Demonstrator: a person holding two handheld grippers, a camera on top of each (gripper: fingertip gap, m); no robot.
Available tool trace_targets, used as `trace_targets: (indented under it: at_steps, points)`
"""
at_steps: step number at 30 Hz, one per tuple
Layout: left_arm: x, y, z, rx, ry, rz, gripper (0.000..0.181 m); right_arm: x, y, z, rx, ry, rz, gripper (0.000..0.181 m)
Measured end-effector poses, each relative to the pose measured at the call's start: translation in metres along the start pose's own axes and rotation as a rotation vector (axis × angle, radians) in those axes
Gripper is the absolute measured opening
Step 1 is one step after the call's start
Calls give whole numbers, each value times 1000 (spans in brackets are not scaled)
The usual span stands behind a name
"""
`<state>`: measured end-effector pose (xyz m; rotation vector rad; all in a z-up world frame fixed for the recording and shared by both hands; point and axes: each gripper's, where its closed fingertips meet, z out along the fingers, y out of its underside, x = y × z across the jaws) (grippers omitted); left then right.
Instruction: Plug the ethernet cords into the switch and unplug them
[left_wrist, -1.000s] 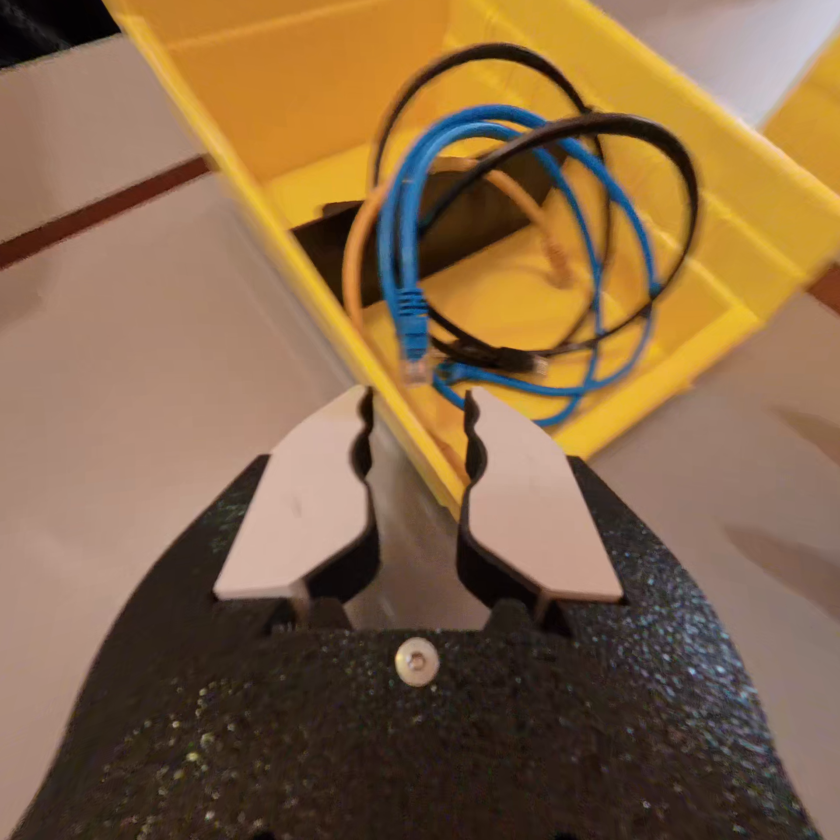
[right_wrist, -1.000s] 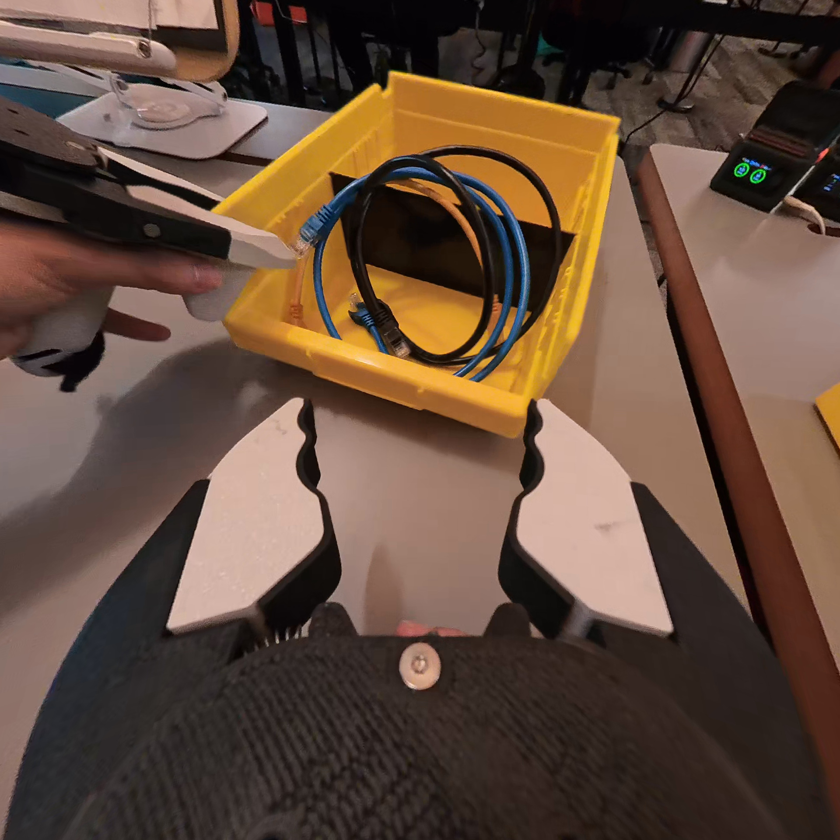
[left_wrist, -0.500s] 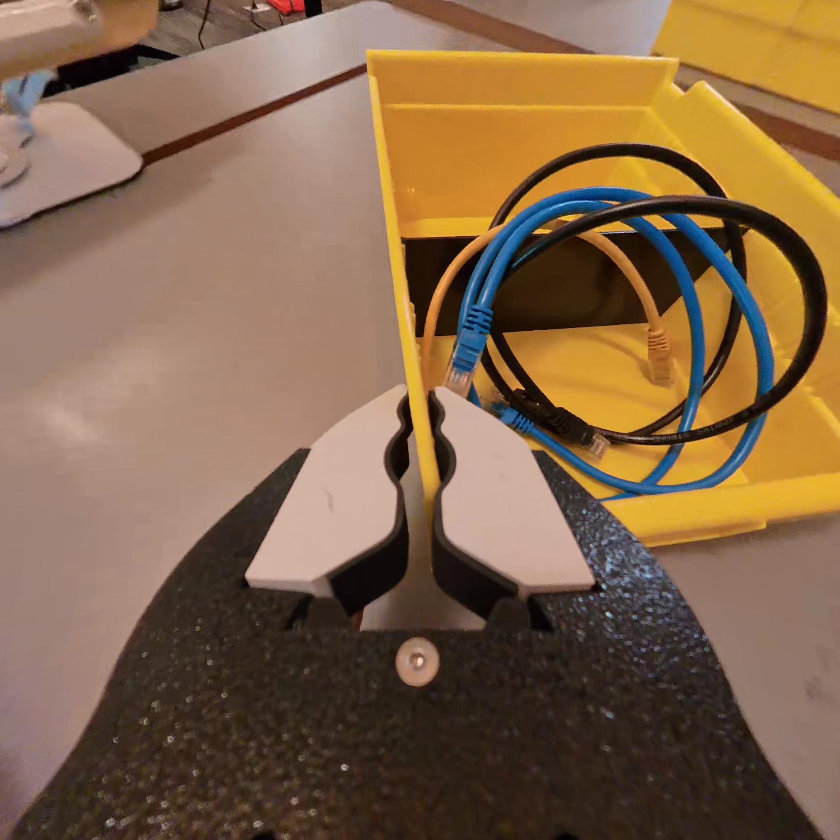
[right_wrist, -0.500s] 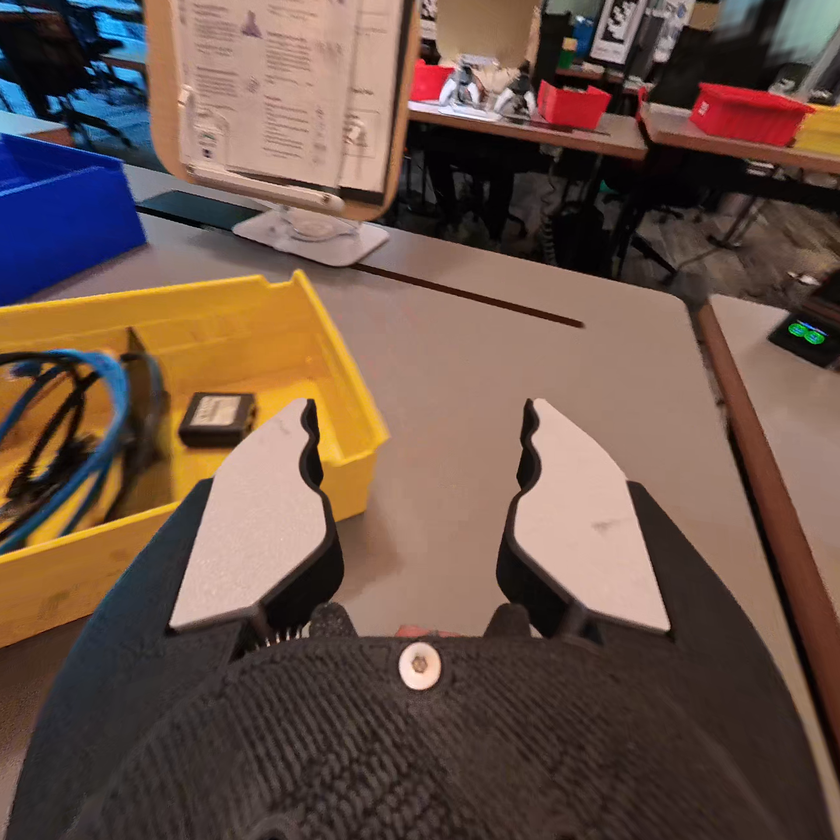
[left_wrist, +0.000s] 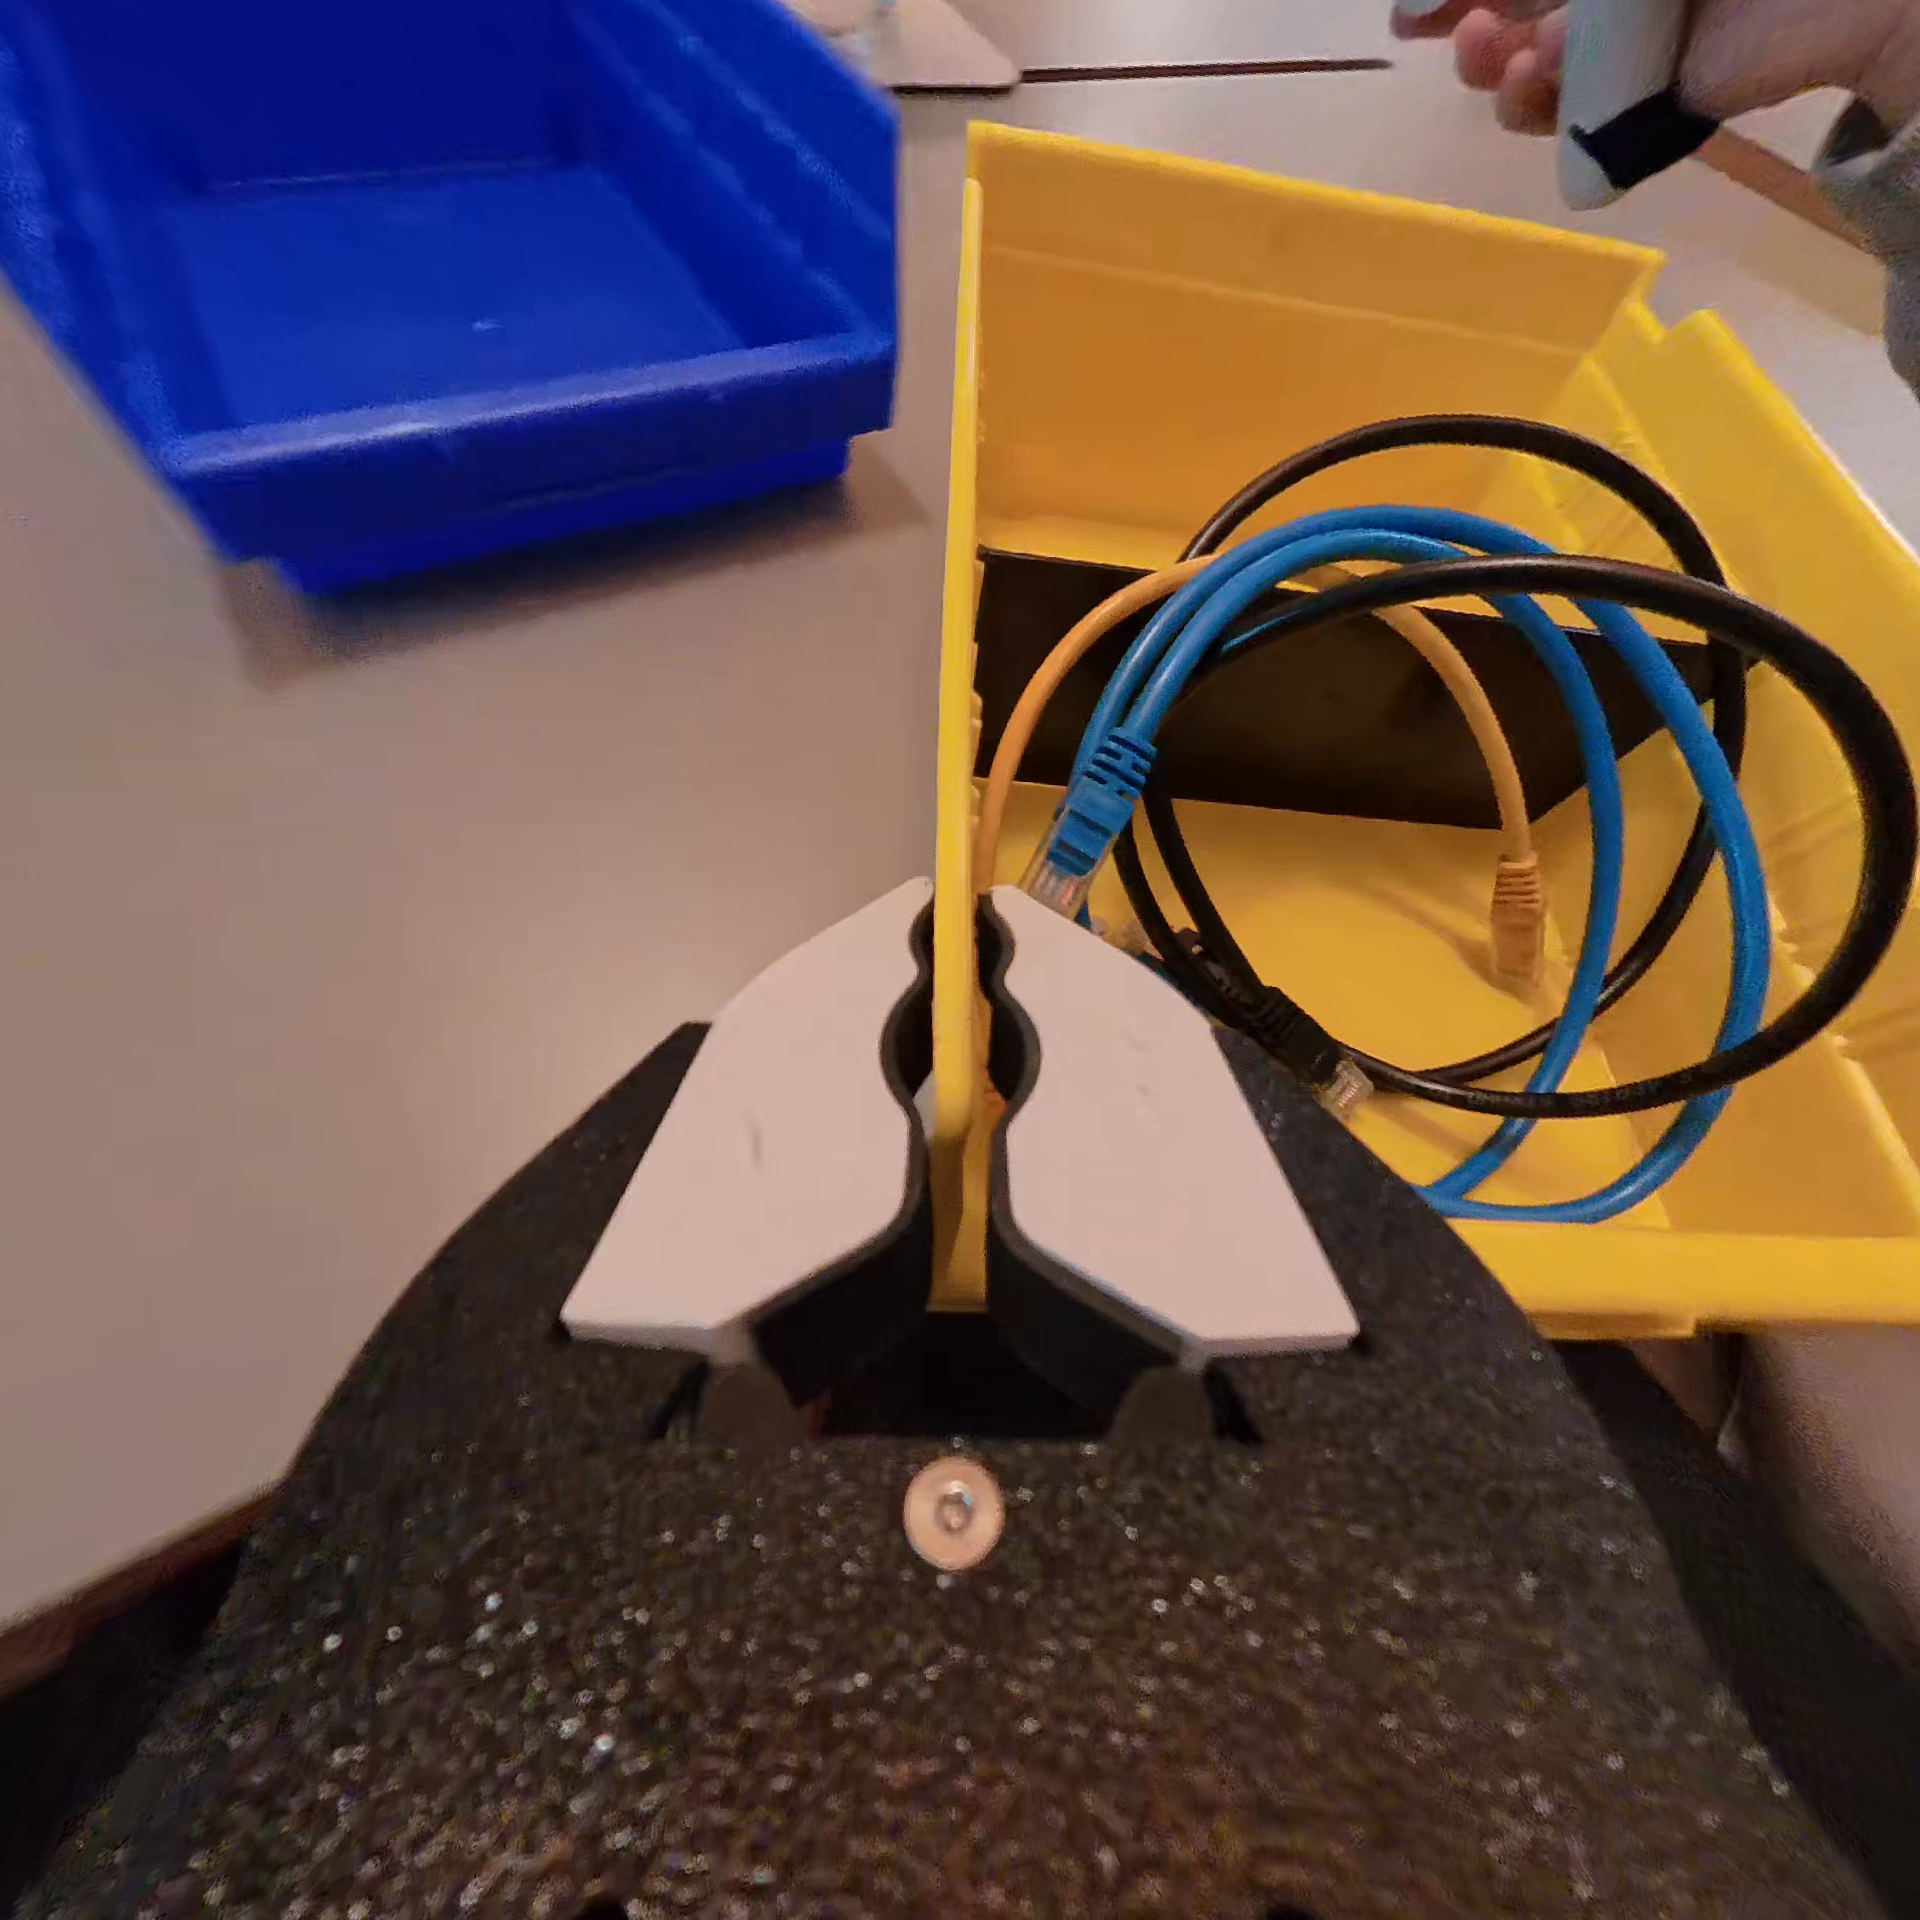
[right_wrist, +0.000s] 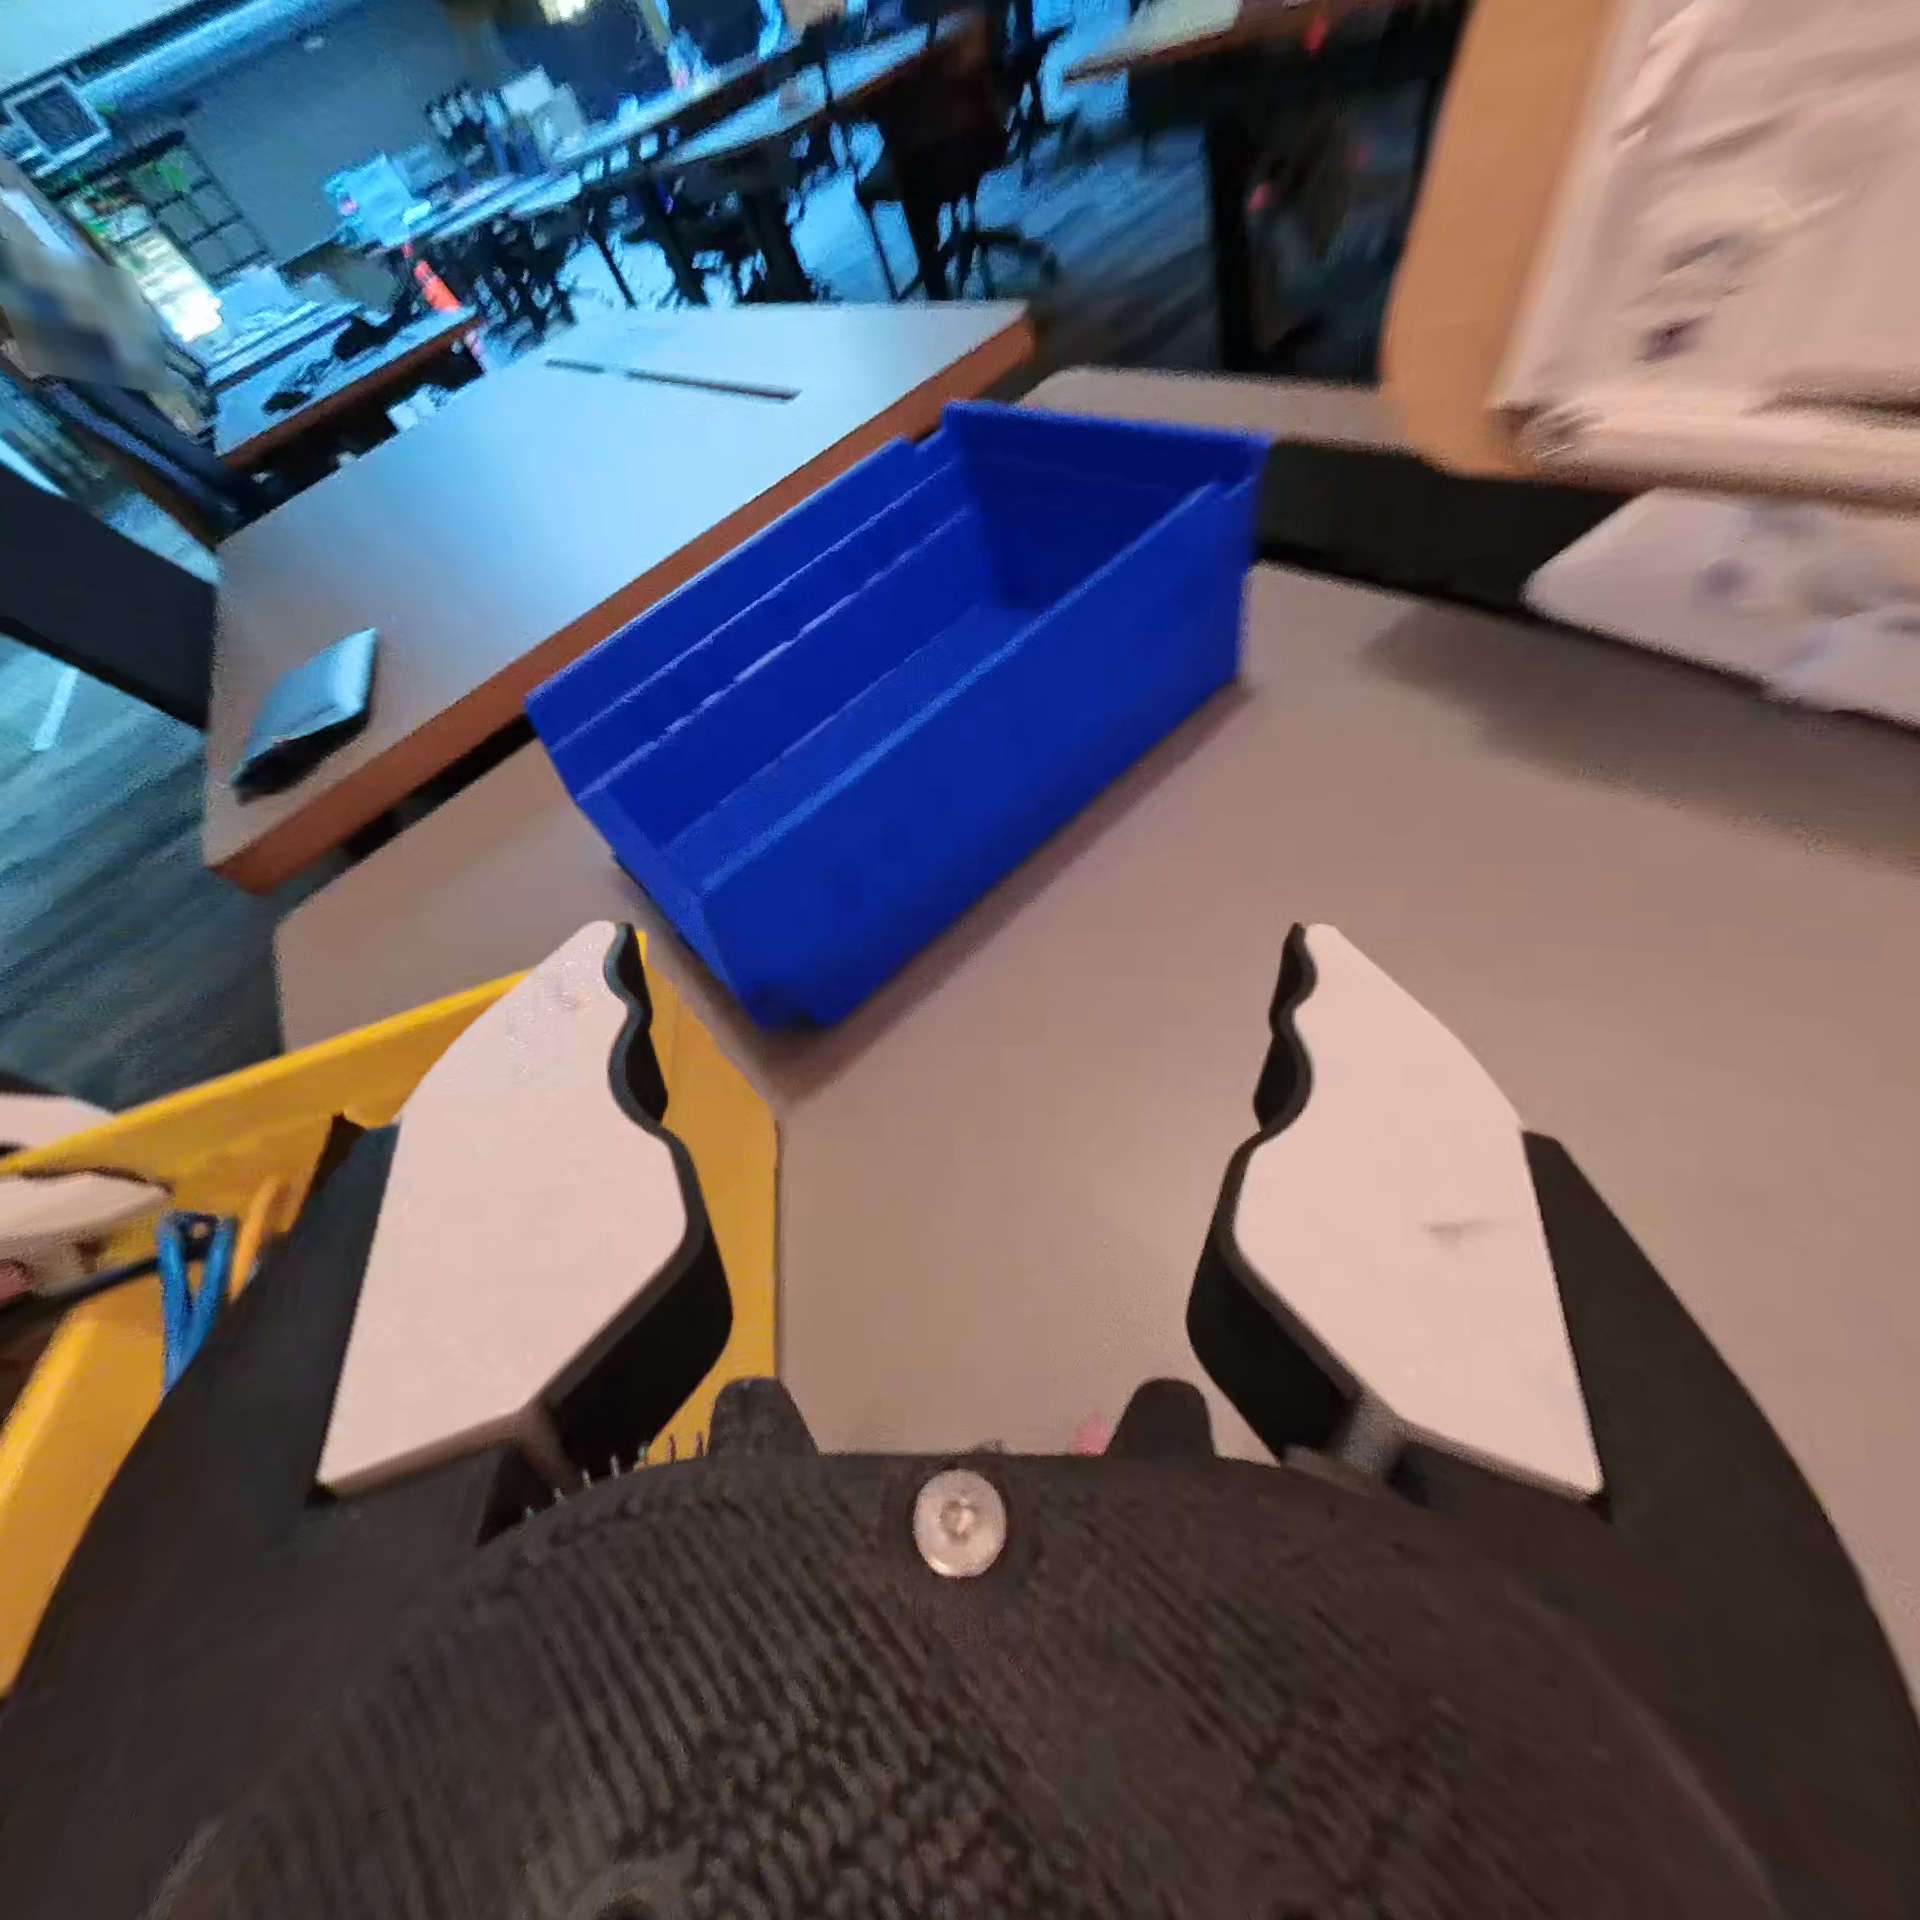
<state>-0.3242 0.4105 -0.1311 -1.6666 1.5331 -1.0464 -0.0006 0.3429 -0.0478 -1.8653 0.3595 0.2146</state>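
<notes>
A yellow bin (left_wrist: 1247, 343) holds a coiled blue ethernet cord (left_wrist: 1101, 800), a black cord (left_wrist: 1507, 566) and an orange cord (left_wrist: 1517, 914) in front of a black divider (left_wrist: 1299, 727). My left gripper (left_wrist: 956, 904) is shut on the bin's left wall, near the front corner. My right gripper (right_wrist: 956, 935) is open and empty above the table, beside a corner of the yellow bin (right_wrist: 727, 1143), facing a blue bin. A bit of the blue cord (right_wrist: 187, 1288) shows at the lower left. The switch is not visible.
An empty blue bin (left_wrist: 468, 312) stands left of the yellow bin; it also shows in the right wrist view (right_wrist: 935, 675). A hand on the right gripper's handle (left_wrist: 1621, 94) is over the yellow bin's far right. A paper stand (right_wrist: 1662, 260) stands at the back right. Spacing between my two grippers at the tips: around 35 centimeters.
My left gripper has closed on the yellow bin's left wall, and its view has swung so the blue bin shows. My right gripper has swung left toward the blue bin, still open.
</notes>
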Motion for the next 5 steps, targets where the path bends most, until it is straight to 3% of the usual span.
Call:
trace_targets:
  at_steps: [1, 5]
  points:
    - [-8, 5, -11, 4, -29, -17, 4, -11, -2, 25, -31, -19, 23, 113]
    - [-32, 20, -44, 5, -150, -80, 5, -26, -6, 115, -38, 79, 82, 112]
